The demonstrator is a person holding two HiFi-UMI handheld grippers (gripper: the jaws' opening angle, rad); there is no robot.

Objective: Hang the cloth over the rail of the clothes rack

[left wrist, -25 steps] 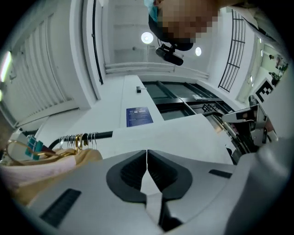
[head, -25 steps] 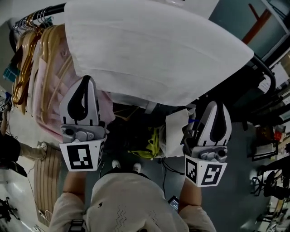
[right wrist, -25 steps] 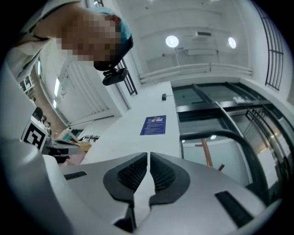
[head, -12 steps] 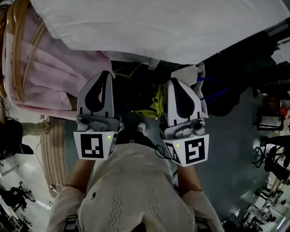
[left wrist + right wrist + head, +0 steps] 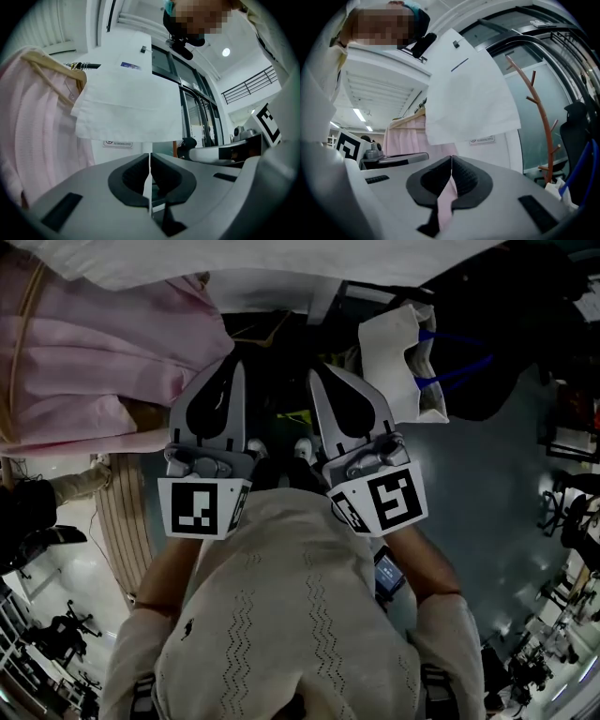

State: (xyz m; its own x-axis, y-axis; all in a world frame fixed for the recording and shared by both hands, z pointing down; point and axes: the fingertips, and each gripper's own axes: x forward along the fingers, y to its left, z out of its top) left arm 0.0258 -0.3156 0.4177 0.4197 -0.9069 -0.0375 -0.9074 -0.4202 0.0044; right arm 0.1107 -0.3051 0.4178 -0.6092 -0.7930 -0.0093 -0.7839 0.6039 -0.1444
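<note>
The white cloth (image 5: 281,259) hangs draped over the rack's rail at the top edge of the head view. In the left gripper view the cloth (image 5: 126,103) hangs above and ahead of the jaws, next to the black rail (image 5: 86,66). The right gripper view has the cloth (image 5: 468,93) hanging free as well. My left gripper (image 5: 234,367) and right gripper (image 5: 323,376) sit side by side below the cloth, close to the person's chest. Both are shut with nothing held, and neither touches the cloth. The jaws meet in each gripper view, left gripper (image 5: 150,157) and right gripper (image 5: 451,161).
Pink garments (image 5: 84,362) on wooden hangers (image 5: 47,63) fill the rack's left part. A white bag (image 5: 403,362) with blue straps sits below the rack at the right. A brown coat stand (image 5: 543,122) rises at the right. Office chairs and gear ring the floor.
Both grippers have come down away from the cloth and drawn close together near the person's body. The cloth stays on the rail and now lies at the top edge of the head view.
</note>
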